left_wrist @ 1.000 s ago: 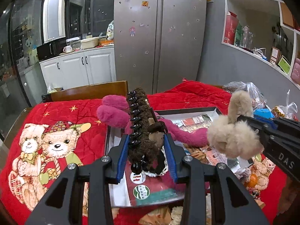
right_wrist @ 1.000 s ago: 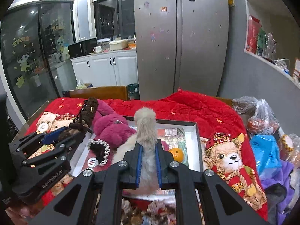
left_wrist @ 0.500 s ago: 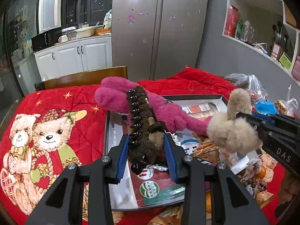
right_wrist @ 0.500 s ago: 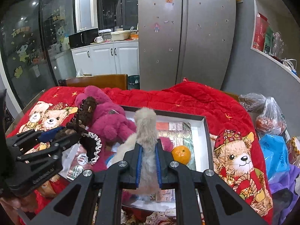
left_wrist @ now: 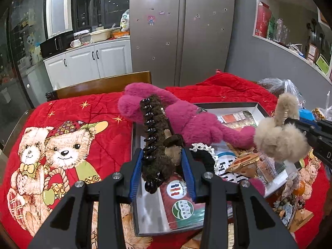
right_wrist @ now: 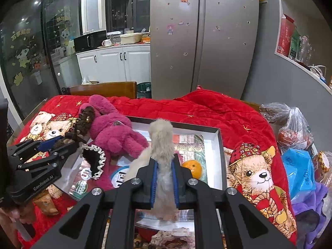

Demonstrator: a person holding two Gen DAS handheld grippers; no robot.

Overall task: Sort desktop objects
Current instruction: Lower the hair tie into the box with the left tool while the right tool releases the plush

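Your left tongs are clamped on a dark brown fuzzy hair claw clip with glossy black teeth, its blue pads pressing both sides, and the clip sticks up and away from you above the near left corner of the shallow box tray. Your right tongs are closed tight on a beige fluffy earmuff, the furry band pinched between the blue pads and rising upright over the middle of the tray. The tray rests on a red quilt printed with teddy bears, spread over the bench. Inside the tray a pink plush toy lies along the far left side, partly over the rim, a black scrunchie with white lace trim sits just in front of it, and an orange lies near the right wall, just beside the earmuff.
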